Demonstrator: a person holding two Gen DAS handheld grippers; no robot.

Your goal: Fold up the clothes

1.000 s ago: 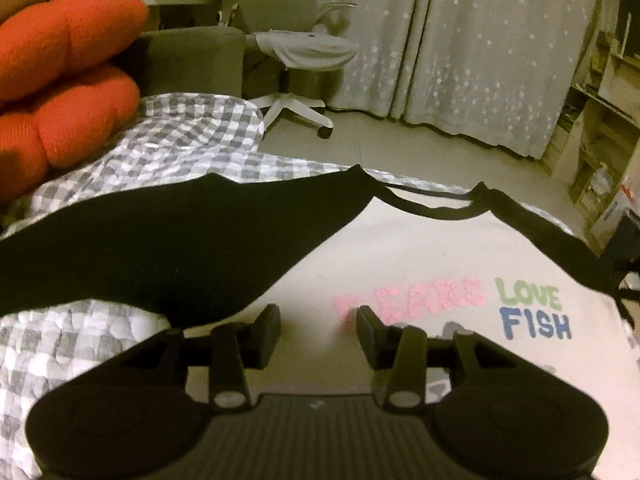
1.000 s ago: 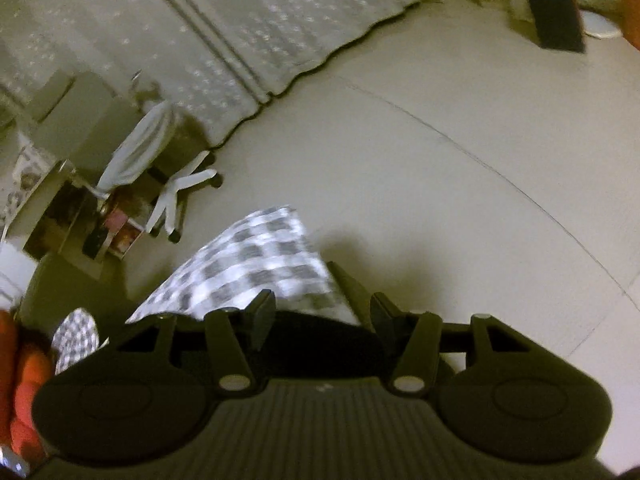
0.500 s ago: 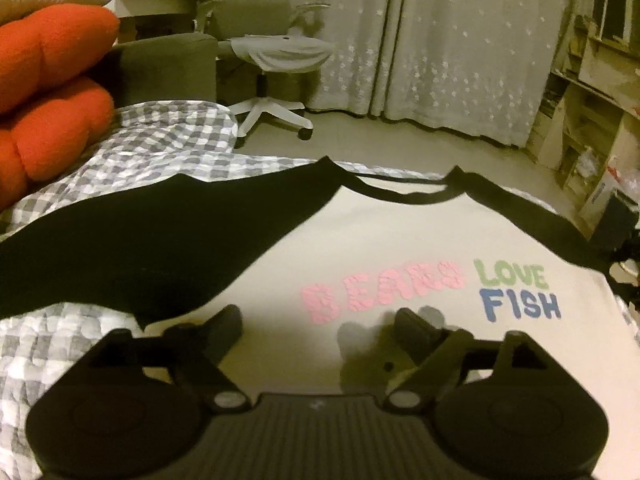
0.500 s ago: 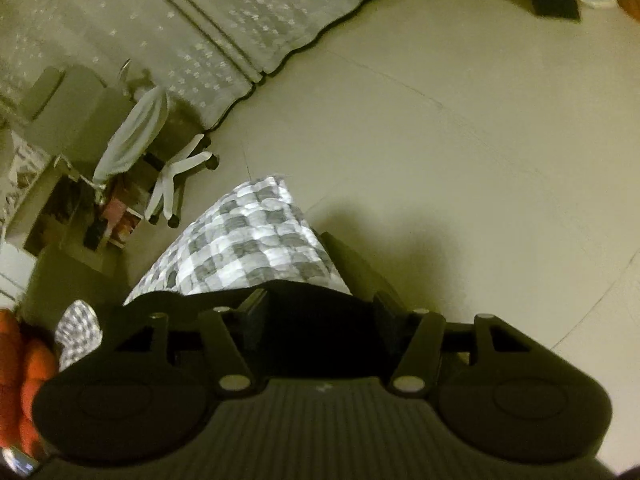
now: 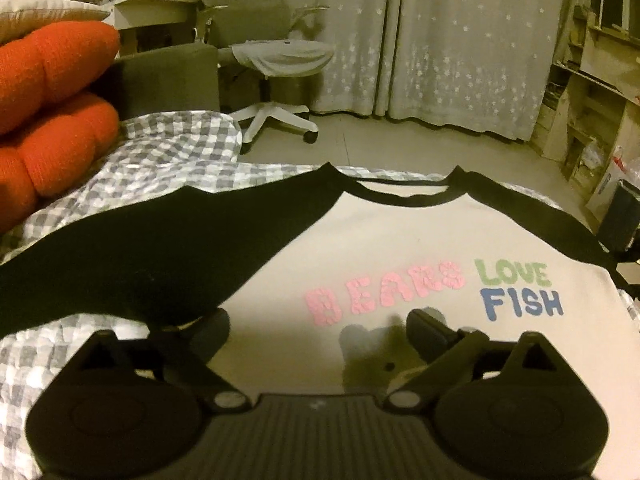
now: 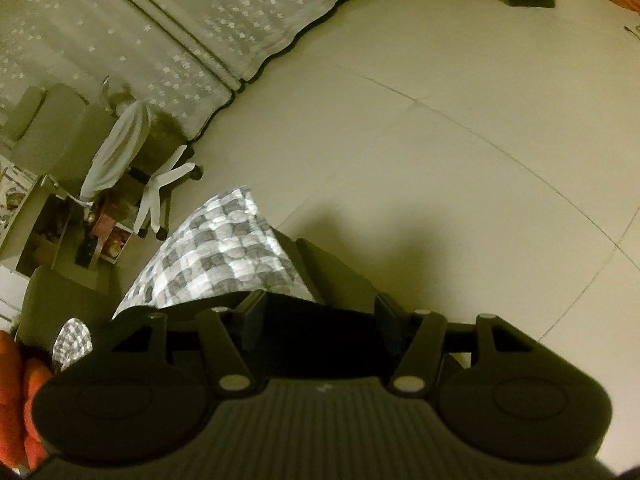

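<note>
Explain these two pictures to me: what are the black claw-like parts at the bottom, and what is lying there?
Each picture comes from a camera fixed on a hand-held two-finger gripper, looking forward along its fingers; a person holds one in each hand.

In the left wrist view, the left gripper has its fingers spread wide and holds nothing. Below it lies a cream T-shirt with black sleeves, printed BEARS LOVE FISH, spread flat on a grey-and-white checked bedspread. Orange cushions sit at the left.

In the right wrist view, the right gripper points toward the pale floor past the bed's corner. Dark fabric lies between its fingers; whether it grips it, I cannot tell.
</note>
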